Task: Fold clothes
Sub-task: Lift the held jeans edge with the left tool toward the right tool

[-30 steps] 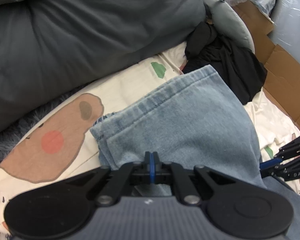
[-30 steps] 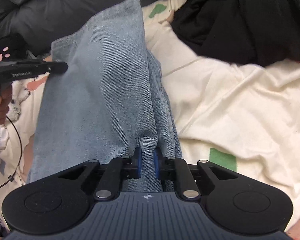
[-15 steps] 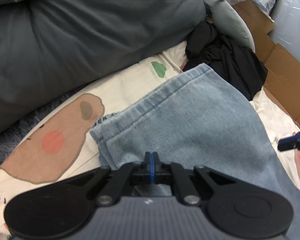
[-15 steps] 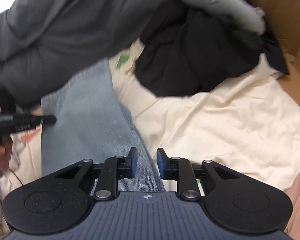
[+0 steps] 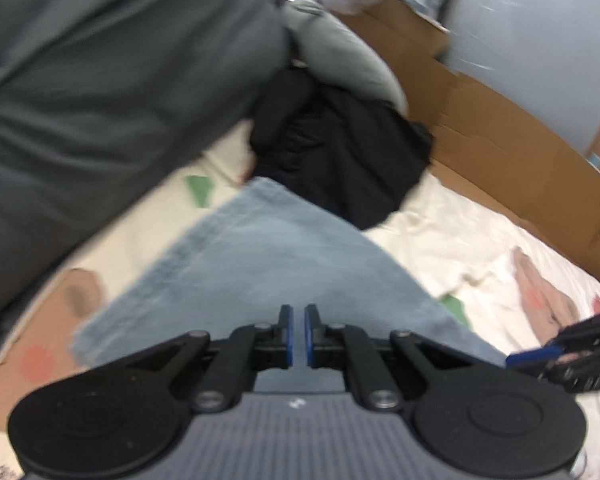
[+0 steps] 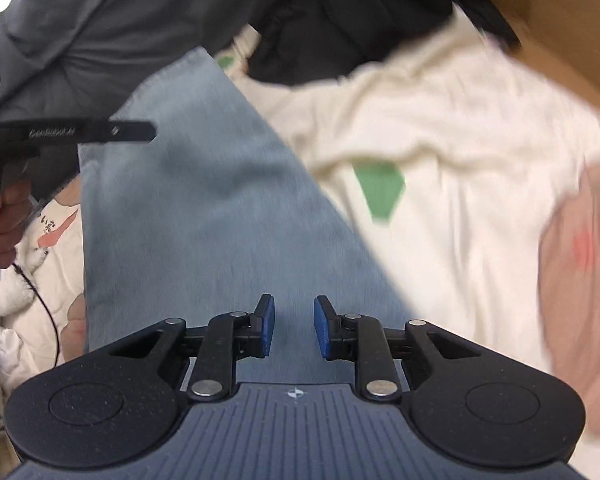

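- Left gripper (image 5: 296,334) hovers over the near end of the jeans (image 5: 268,276), its jaws slightly apart and holding nothing.
- Lying flat on the cream printed bedsheet (image 6: 452,152), the jeans look folded lengthwise into one long strip, hem pointing toward the black garment (image 5: 340,160).
- Right gripper (image 6: 294,332) floats above the denim with jaws parted wider, also empty.
- Judging by this, the lengthwise fold is done; crosswise folds remain, and the black garment looks untouched.

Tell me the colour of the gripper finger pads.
Blue pads, clearest in the right wrist view.
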Available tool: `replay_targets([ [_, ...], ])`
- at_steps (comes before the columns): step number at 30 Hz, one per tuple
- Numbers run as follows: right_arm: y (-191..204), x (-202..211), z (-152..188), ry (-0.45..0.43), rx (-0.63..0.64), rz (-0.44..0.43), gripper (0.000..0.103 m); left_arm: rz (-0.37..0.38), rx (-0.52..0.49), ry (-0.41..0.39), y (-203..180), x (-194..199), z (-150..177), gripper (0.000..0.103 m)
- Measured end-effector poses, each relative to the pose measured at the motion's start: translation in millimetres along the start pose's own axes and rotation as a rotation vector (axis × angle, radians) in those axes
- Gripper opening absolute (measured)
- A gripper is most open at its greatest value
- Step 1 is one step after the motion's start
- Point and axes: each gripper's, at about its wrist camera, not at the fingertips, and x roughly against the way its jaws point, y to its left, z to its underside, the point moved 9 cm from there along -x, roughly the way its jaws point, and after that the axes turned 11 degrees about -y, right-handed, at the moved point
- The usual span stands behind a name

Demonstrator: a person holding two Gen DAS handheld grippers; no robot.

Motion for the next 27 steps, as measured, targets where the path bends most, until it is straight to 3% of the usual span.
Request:
replay_targets([
  [5,-18.9,13.5,22.3,-0.023,-0.09,0.097,0.025,0.083,-0.035,0.055,-26.1,-33.2,4.4,0.007],
  [11,-45.7,35.8,47.3,-0.029,-0.128,0.194,0.022,0.019,-0.072,0.049,-15.1,-63.7,-1.8,0.003],
  [13,-54.6,45.2,52.9,-0.045,-0.144,0.222,0.017,0.001,-0.036,0.015,-11.1,-73.3,-7.2,0.003],
  [17,-78.7,64.8,63.7,-0.083,-0.222,0.304,0.004,0.003,-0.075,0.014,-12.7,-83.6,-7.8,0.003],
  [21,-87.6,77.4,68.7,-0.097,-0.26,0.345,0.005,-0.015,-0.06,-0.007,-12.4,-73.7,-14.9,0.003],
  [23,-86.6,84.6,66.8,-0.108,-0.269,0.357,0.009,-0.053,-0.038,-0.028,-2.6,-56.0,-23.2,0.003],
  [25,-85.5,93.8,65.4,-0.131,-0.297,0.352,0.024,-0.075,0.01,-0.044,12.6,-29.2,-27.9,0.004],
  [27,-84.1,102.2,66.6,-0.155,-0.338,0.331,0.044,-0.092,0.01,-0.04,23.9,-5.5,-20.6,0.004],
])
